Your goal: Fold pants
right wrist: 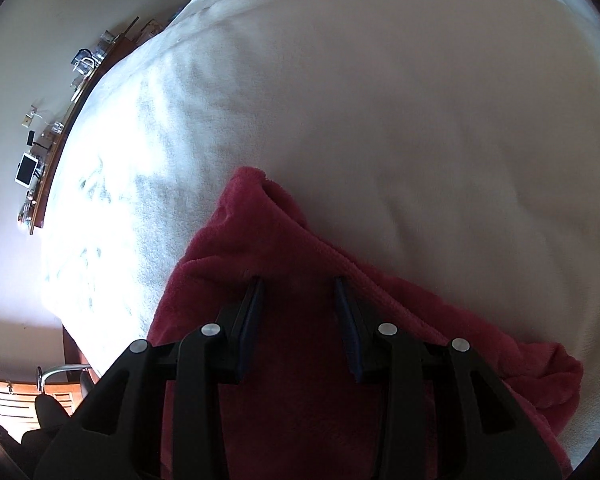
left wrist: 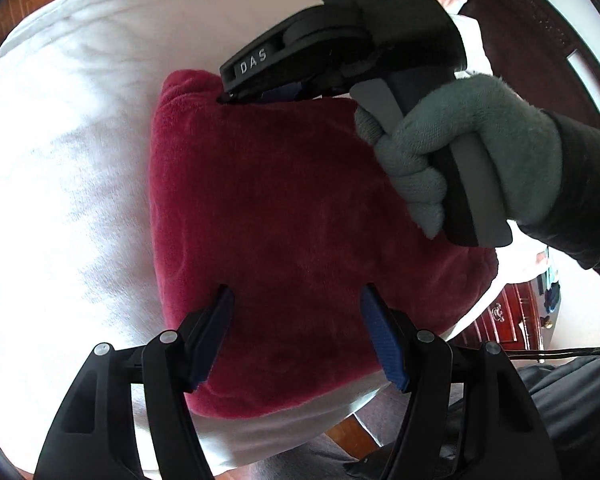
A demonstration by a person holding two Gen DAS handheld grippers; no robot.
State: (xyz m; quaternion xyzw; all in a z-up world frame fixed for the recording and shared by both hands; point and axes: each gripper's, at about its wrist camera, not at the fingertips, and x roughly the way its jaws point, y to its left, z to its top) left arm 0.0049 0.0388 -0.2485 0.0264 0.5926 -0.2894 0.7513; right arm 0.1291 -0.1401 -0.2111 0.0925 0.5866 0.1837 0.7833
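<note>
The red fleece pants (left wrist: 284,208) lie on the white bed (left wrist: 72,128) as a compact, thick block directly below and ahead of my left gripper (left wrist: 296,300), and I judge the folding to be mostly done: the cloth is already doubled into a squarish bundle with rounded, stacked edges rather than spread out with its legs showing. My left gripper hangs over the near part of that bundle with its jaws spread wide and nothing between the blue pads; whether the tips touch the fleece I cannot tell. My right gripper (left wrist: 260,96), held in my gloved right hand (left wrist: 452,152), is at the far edge of the bundle as the left camera sees it. In its own view the right gripper (right wrist: 298,284) has its jaws partly apart with the fingertips down on the fleece just short of a ribbed edge (right wrist: 340,256), but I cannot tell whether any cloth is pinched, so I count it as not gripping. Beyond the right gripper one corner (right wrist: 252,188) bulges loose and stands a little proud. What seems left is tidying: pressing that corner flat, squaring the edges, perhaps one last fold.
</note>
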